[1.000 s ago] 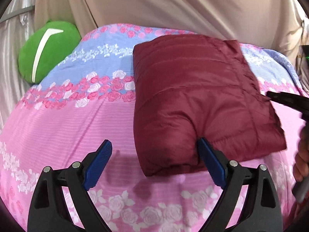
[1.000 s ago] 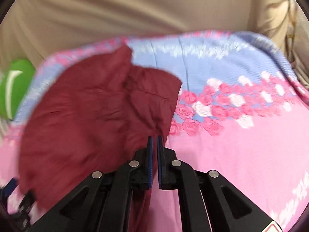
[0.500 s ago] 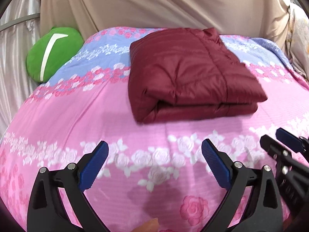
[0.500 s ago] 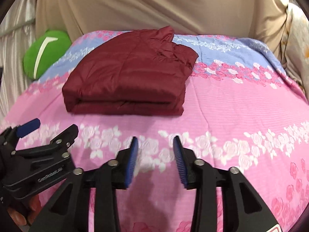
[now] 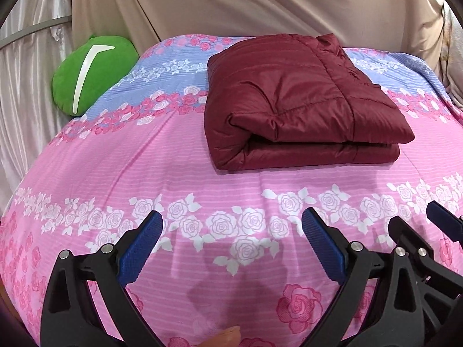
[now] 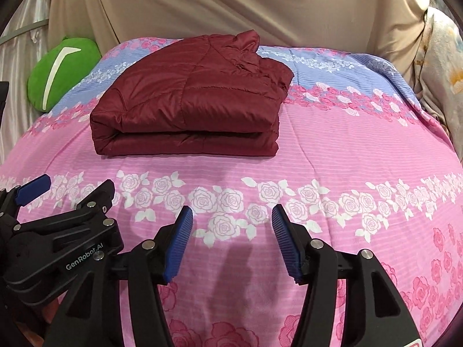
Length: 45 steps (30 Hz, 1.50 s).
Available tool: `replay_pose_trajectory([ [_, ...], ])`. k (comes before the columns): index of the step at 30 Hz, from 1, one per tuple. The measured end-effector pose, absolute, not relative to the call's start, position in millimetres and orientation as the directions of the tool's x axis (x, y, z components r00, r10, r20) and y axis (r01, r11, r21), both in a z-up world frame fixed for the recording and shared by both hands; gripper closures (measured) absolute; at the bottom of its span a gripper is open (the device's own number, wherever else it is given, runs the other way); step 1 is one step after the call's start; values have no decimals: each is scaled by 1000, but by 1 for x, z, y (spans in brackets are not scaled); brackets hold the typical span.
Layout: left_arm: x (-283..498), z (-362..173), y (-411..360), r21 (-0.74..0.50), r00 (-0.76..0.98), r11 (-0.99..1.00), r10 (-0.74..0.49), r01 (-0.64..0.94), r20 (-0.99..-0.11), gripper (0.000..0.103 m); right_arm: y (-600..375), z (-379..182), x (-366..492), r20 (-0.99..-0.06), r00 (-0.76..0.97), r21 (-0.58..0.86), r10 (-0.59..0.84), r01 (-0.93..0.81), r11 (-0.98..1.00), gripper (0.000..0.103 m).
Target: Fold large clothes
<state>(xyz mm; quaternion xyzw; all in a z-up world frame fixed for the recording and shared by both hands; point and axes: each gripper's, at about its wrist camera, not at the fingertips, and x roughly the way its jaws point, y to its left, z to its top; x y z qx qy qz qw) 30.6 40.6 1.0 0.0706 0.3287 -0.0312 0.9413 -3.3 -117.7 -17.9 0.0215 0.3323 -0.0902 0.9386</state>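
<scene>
A dark red quilted jacket (image 5: 295, 101) lies folded into a thick rectangle on the far half of the bed; it also shows in the right wrist view (image 6: 196, 95). My left gripper (image 5: 231, 237) is open and empty, held low over the near part of the bed, well short of the jacket. My right gripper (image 6: 231, 231) is open and empty too, beside the left one and equally far back from the jacket. Each gripper shows at the edge of the other's view.
The bed has a pink and blue rose-print cover (image 5: 173, 173). A green plush cushion (image 5: 92, 72) sits at the back left against the wall. A beige curtain (image 6: 231, 3) hangs behind the bed, and a floral fabric (image 6: 445, 66) at the right.
Both grippers have pulled back from the jacket toward the near side of the bed. The right gripper, shut a second ago, has opened wide. The jacket lies folded and still.
</scene>
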Motion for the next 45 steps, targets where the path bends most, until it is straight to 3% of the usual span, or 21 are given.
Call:
replay_pose_trajectory([
  [45, 31, 1, 41, 118, 783, 988, -4, 99, -622, 11, -114, -17, -4, -621, 763, -43, -181, 198, 979, 46],
])
